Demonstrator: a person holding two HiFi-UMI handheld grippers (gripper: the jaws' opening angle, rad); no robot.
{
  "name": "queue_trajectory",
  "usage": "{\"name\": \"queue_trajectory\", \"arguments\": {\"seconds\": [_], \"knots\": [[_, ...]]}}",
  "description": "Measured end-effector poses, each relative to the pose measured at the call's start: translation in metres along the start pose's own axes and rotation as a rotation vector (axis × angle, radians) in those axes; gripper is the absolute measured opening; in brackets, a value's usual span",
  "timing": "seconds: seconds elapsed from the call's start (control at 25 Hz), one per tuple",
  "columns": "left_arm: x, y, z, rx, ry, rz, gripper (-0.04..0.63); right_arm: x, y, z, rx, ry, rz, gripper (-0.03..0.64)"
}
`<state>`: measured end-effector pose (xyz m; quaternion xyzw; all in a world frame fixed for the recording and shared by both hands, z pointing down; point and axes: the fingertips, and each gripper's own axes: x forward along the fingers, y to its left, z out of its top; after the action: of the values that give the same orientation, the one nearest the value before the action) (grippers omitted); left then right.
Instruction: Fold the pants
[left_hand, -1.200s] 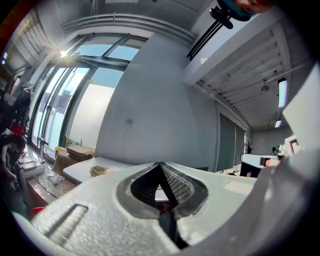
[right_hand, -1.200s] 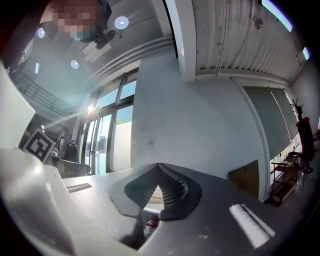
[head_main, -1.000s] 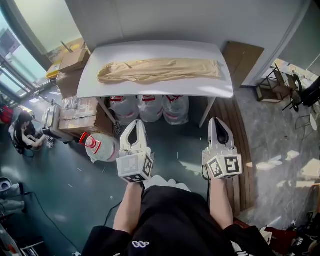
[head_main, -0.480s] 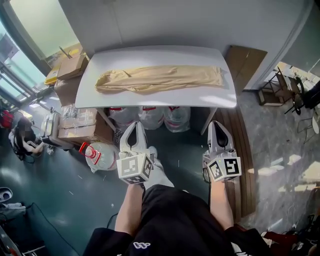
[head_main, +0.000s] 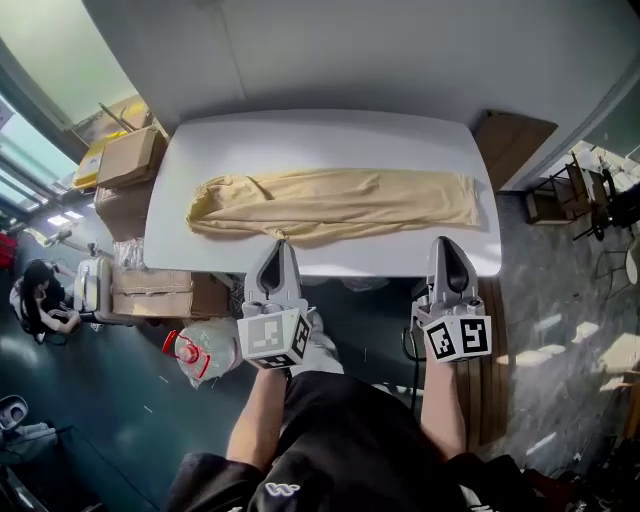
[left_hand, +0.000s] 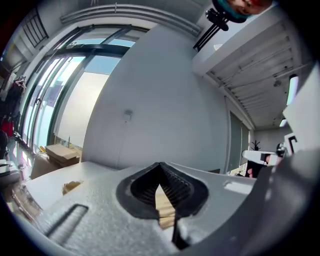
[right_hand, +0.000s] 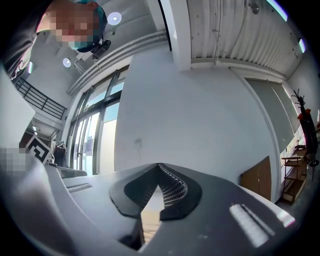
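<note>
My left gripper (head_main: 282, 248) and right gripper (head_main: 444, 245), each bearing black-and-white square markers (head_main: 272, 338), have their fingers pressed together on nothing, tips at the near edge of the white rectangular table (head_main: 320, 135). Long tan cloth pants (head_main: 330, 203) lie flat lengthwise across it, with bare tabletop beyond them.
</note>
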<state>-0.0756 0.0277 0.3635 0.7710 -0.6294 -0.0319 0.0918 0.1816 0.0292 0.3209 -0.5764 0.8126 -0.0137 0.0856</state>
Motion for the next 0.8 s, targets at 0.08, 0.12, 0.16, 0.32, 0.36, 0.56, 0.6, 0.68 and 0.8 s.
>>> {"name": "queue_trajectory", "arguments": {"seconds": [0.08,0.12,0.16,0.32,0.36,0.56,0.6,0.68,0.8], "knots": [[0.033,0.020,0.004,0.018,0.020,-0.004,0.002,0.036,0.000,-0.002,0.003,0.006,-0.004,0.006],[0.048,0.031,0.004,0.016,0.035,0.004,0.002,0.051,0.000,-0.005,0.003,0.013,-0.004,0.006],[0.062,0.041,0.003,0.008,0.048,0.016,0.002,0.064,0.000,-0.008,0.001,0.022,-0.003,0.006],[0.100,0.054,-0.002,-0.008,0.077,0.024,0.002,0.096,-0.014,-0.026,0.016,0.061,-0.013,0.006],[0.109,0.050,-0.005,-0.009,0.086,0.014,0.002,0.101,-0.021,-0.028,0.019,0.064,-0.021,0.006],[0.144,0.012,-0.014,-0.033,0.106,-0.037,0.002,0.118,-0.063,-0.019,0.005,0.058,-0.054,0.007],[0.150,0.003,-0.016,-0.037,0.111,-0.050,0.002,0.118,-0.072,-0.017,0.003,0.059,-0.063,0.010],[0.162,-0.010,-0.019,-0.043,0.117,-0.074,0.002,0.118,-0.088,-0.015,-0.002,0.061,-0.081,0.047],[0.173,-0.023,-0.026,-0.054,0.127,-0.098,0.002,0.112,-0.109,-0.023,0.026,0.083,-0.110,0.107]]}}
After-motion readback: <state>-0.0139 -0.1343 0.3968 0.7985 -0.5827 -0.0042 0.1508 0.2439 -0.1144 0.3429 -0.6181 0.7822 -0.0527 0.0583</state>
